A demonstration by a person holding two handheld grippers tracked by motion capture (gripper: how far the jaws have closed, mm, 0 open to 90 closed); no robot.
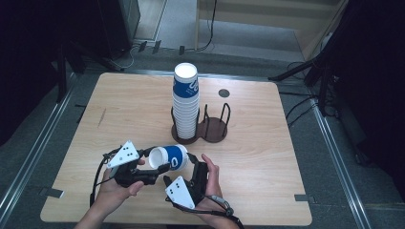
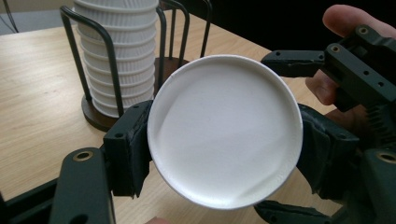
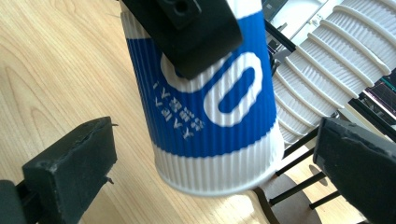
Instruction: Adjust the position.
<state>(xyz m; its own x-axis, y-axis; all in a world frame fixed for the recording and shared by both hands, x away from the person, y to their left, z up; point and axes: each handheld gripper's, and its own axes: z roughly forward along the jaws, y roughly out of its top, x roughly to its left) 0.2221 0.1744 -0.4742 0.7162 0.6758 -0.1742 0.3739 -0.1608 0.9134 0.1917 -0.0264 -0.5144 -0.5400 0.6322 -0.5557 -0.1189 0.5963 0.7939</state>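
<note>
The left gripper [image 1: 155, 168] is on the left side of the table [image 1: 119, 105], near the front edge, with a hand [image 1: 113, 191] under it. Its two black jaws are squeezed tight on a paper cup [image 1: 168, 158]. The cup is white with a blue band, and it lies on its side in the air, just above the wood. In the left gripper view the flat white bottom of the cup [image 2: 224, 130] faces the camera, with one jaw pressed on each side of it.

Next comes the right gripper [image 1: 191, 162], held by the other hand [image 1: 210, 183]. Its jaws are wide apart — one on each side of the cup, not touching it. In the right gripper view the blue band of the cup [image 3: 210, 107] sits between them, and a jaw of the other gripper presses on the cup from above.

Behind the cup, near the middle of the table, stands a tall stack of cups [image 1: 185, 102] in a dark wire rack [image 1: 212, 128]. The right half of the rack has only bare wood in it.
</note>
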